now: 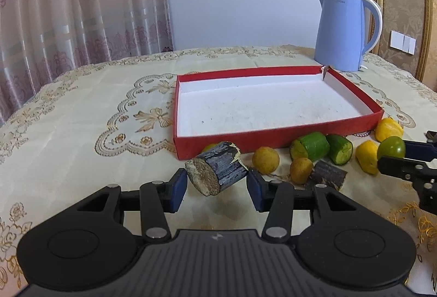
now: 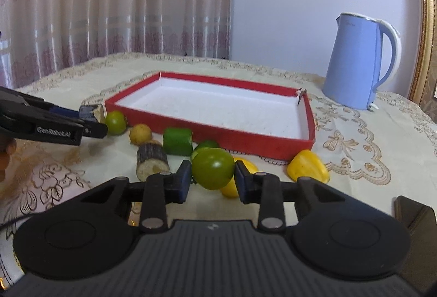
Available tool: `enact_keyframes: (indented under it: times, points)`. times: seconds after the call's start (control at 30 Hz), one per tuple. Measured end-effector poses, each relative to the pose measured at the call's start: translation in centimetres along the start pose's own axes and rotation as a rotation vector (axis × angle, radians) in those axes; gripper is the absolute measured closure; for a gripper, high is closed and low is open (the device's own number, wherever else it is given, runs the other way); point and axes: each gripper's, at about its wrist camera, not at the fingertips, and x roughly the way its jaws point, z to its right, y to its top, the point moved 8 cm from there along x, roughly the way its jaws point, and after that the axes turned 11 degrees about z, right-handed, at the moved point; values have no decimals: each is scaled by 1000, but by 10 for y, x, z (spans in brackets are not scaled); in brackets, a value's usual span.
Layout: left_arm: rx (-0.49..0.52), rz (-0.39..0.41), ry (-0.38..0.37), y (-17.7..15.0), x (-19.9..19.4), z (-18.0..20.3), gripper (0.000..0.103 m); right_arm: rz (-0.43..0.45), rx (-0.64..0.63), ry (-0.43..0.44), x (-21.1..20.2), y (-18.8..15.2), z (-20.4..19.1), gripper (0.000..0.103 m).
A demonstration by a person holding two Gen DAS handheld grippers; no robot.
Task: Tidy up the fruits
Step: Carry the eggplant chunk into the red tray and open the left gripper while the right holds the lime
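The left tongs (image 1: 217,181) hold a dark round log piece (image 1: 215,171) between their blue pads, tilted and lifted a little above the table (image 1: 82,116). Far behind it sits a red box (image 1: 278,140) with a white inside, and nothing lies in it. Along the near wall of the box the fruits lie in a row on the table. First comes a small yellow-brown ball (image 1: 265,159), then another one (image 1: 301,170) just beside a second dark log piece (image 1: 327,175). Next are two green cut chunks (image 1: 310,146), touching each other. After them is a yellow fruit piece (image 1: 367,156), with another yellow piece (image 1: 387,129) by the right near corner of the box.

The right tongs (image 2: 212,178) are narrow and squeeze a round green fruit (image 2: 213,168) between their pads. It looks a little above the table, in front of a yellow piece. A blue kettle (image 1: 341,29) stands far right, behind the box. A pink curtain (image 1: 82,10) hangs far left.
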Motion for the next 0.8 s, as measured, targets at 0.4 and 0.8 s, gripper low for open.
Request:
enact_keyframes:
  times: [0.4,0.8]
  points:
    - [47,36,51,32,25,5,56,34,29,-1,-6,5,5,71]
    - [85,30,93,53,66,13,56,46,57,-9,-9,6,11,71]
